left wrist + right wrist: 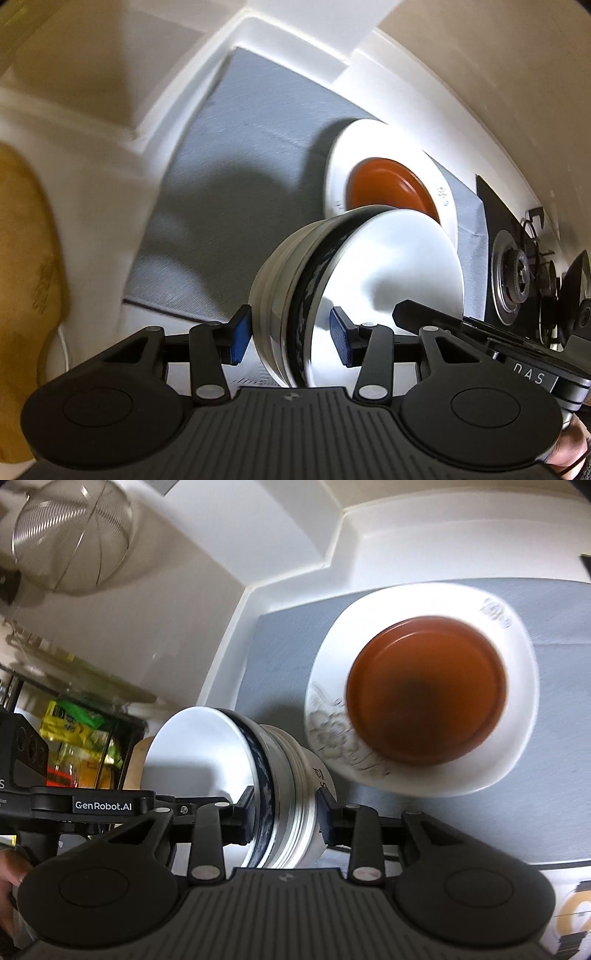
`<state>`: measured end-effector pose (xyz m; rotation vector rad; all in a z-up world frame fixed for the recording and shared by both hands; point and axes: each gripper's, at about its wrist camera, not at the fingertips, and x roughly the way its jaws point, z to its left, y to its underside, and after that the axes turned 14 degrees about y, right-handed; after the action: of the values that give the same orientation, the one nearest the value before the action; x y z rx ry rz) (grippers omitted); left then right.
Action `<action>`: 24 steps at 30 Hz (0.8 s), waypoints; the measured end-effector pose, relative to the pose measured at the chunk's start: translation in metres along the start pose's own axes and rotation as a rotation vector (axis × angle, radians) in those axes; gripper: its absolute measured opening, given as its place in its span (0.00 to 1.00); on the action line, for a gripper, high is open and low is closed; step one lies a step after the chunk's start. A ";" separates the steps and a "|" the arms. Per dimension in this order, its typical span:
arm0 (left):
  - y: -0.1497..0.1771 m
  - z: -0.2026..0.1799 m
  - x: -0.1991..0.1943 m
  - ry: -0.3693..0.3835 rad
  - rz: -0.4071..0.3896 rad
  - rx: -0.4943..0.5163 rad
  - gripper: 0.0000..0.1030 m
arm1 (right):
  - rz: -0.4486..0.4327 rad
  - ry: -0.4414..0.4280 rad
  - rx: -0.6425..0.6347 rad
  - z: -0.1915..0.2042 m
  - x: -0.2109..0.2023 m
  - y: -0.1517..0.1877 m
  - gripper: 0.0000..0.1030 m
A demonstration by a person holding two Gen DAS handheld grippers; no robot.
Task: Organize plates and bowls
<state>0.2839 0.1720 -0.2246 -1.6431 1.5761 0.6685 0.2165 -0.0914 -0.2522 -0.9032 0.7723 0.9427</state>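
Observation:
A stack of nested white bowls (332, 288), the inner one with a dark blue band, is held on its side above a grey mat (229, 177). My left gripper (291, 338) is shut on one side of the stack's rims. My right gripper (286, 814) is shut on the opposite side of the stack (258, 775). On the mat a small orange-brown plate (428, 690) lies on a white plate (517, 738) with a grey pattern. This pair also shows in the left wrist view (388, 184), just beyond the bowls.
The mat lies on a white counter (388, 546) with a raised back edge. A gas burner (513, 273) on a black hob stands at the right. A wire mesh strainer (70, 531) hangs upper left. Bottles and packets (74, 738) sit on a rack at the left.

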 end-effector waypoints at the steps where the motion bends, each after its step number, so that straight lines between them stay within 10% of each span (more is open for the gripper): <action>1: -0.002 -0.004 0.002 0.001 0.002 0.005 0.46 | -0.004 -0.001 0.011 -0.004 -0.002 -0.002 0.37; 24: -0.080 -0.088 0.037 0.099 0.030 0.118 0.47 | -0.207 0.118 0.100 -0.054 -0.059 -0.075 0.35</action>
<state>0.3556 0.0764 -0.1904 -1.5893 1.6805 0.5068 0.2527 -0.1821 -0.2019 -0.9377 0.8026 0.6682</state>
